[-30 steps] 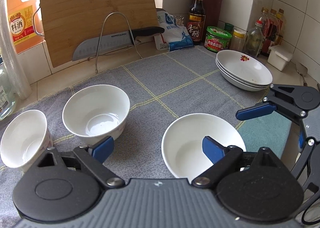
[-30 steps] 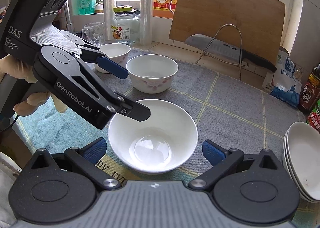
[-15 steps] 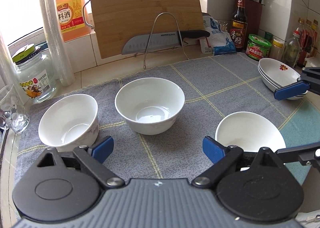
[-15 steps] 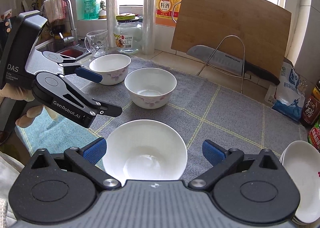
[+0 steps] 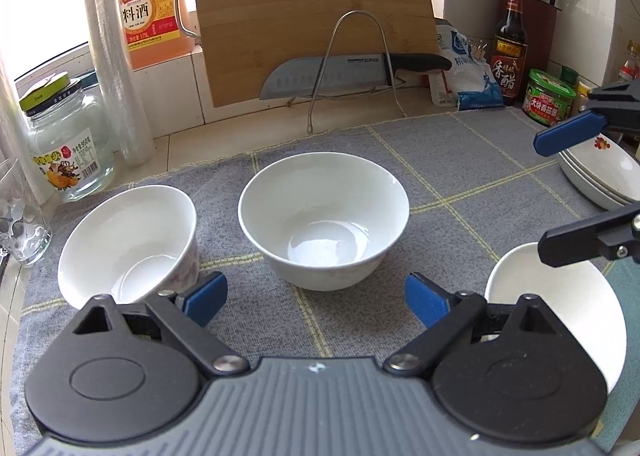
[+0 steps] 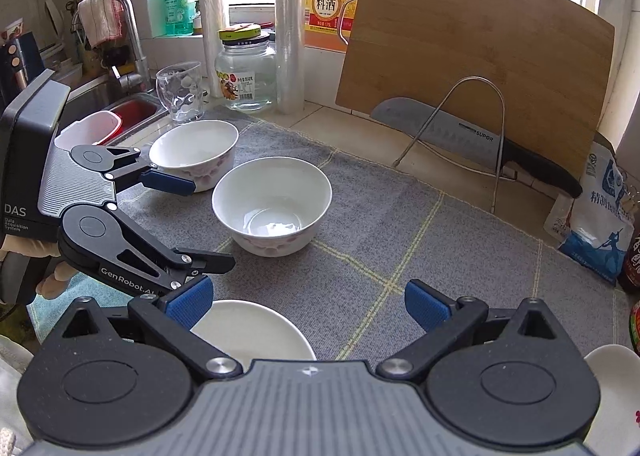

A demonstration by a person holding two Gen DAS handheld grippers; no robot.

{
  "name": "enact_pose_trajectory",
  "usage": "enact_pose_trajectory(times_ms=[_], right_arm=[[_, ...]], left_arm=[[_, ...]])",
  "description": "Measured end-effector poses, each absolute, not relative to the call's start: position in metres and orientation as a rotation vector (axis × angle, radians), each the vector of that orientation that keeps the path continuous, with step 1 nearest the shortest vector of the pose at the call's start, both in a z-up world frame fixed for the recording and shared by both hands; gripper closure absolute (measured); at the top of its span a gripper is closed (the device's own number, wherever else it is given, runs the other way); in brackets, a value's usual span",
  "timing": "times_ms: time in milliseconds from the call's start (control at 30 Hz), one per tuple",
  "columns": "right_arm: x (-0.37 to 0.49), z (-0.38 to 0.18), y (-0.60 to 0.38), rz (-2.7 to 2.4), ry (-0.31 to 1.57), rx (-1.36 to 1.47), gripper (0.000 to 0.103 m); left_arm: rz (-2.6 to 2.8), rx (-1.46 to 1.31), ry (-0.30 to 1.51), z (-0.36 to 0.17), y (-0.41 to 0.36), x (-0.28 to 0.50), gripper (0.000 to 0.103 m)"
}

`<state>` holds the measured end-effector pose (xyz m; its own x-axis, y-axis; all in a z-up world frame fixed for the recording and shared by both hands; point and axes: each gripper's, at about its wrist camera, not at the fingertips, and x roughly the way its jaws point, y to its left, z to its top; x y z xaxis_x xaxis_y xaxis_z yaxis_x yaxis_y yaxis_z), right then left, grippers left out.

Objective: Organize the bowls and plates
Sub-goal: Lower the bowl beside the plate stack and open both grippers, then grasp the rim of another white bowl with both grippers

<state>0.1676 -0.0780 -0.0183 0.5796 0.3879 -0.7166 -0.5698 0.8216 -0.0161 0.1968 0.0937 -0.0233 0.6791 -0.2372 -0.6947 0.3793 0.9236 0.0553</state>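
Note:
Three white bowls stand on a grey checked cloth (image 5: 460, 160). In the left wrist view the middle bowl (image 5: 324, 218) is straight ahead, a left bowl (image 5: 128, 244) sits by my left finger, and a near bowl (image 5: 560, 296) lies at the right. A stack of white plates (image 5: 600, 172) is at the far right. My left gripper (image 5: 316, 298) is open and empty, short of the middle bowl. My right gripper (image 6: 310, 302) is open and empty, above the near bowl (image 6: 256, 330). The middle bowl (image 6: 272, 204) and left bowl (image 6: 196, 152) lie ahead of it.
A bamboo cutting board (image 5: 312, 12) and a knife (image 5: 352, 72) on a wire rack stand at the back. A glass jar (image 5: 64, 144), film roll (image 5: 116, 56), cooking wine jug (image 5: 148, 0), sauce bottle (image 5: 510, 40) and salt bag (image 5: 468, 76) line the wall. A sink (image 6: 120, 112) lies left.
My left gripper has swung left, from over the near bowl to facing the middle bowl. My right gripper has drawn back, so the near bowl now sits under its fingers.

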Motion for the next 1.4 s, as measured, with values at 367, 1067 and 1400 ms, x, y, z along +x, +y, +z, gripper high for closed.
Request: enact_pose_trajectory(times_ms=[367, 1067, 1400], right_arm=[[0.232, -0.029, -0.052, 0.663, 0.818, -0.296, 0.000], [0.291, -0.053, -0.006, 0.804, 0.899, -0.338, 0.016], [0.295, -0.055, -0.005, 0.819, 0.916, -0.310, 0.026]], left_arm=[[-0.351, 0.203, 0.731, -0.030, 0.086, 0.210, 0.008], [-0.361, 0.229, 0.685, -0.032, 0.078, 0.214, 0.011], [-0.379, 0.226, 0.682, -0.033, 0.078, 0.214, 0.013]])
